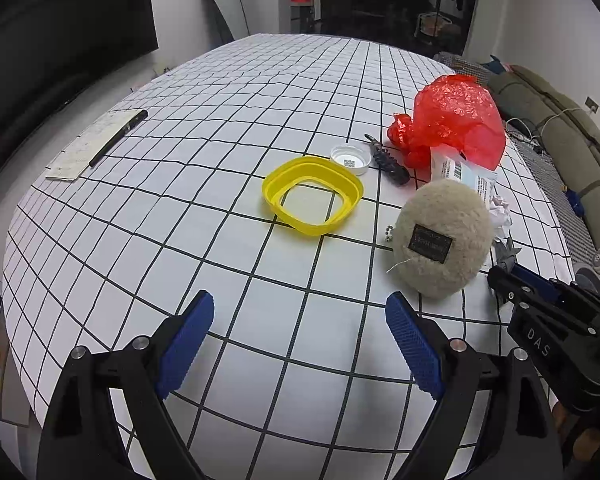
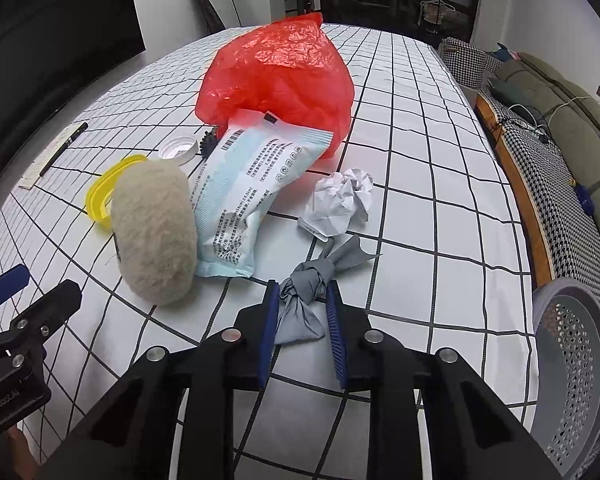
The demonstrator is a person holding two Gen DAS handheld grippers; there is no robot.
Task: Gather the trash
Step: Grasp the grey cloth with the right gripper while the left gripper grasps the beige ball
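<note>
My right gripper (image 2: 302, 292) is shut on a knotted grey plastic wrapper (image 2: 306, 304) resting on the checked tablecloth (image 2: 420, 220). Just beyond it lie a crumpled white paper ball (image 2: 340, 200), a pale blue printed packet (image 2: 244, 184) and a red plastic bag (image 2: 280, 72). My left gripper (image 1: 300, 308) is open and empty above bare cloth, near the front edge. From the left wrist view the red bag (image 1: 456, 120) and paper ball (image 1: 502, 218) lie at the right, and the right gripper's body (image 1: 548, 312) shows at the right edge.
A fluffy beige pouch (image 1: 440, 240) (image 2: 156, 236), a yellow square ring (image 1: 312, 196), a white cap (image 1: 350, 159) and a dark comb-like item (image 1: 390, 162) lie mid-table. A pen on a notepad (image 1: 116, 138) lies far left. A grey perforated basket (image 2: 576, 364) stands off the right edge.
</note>
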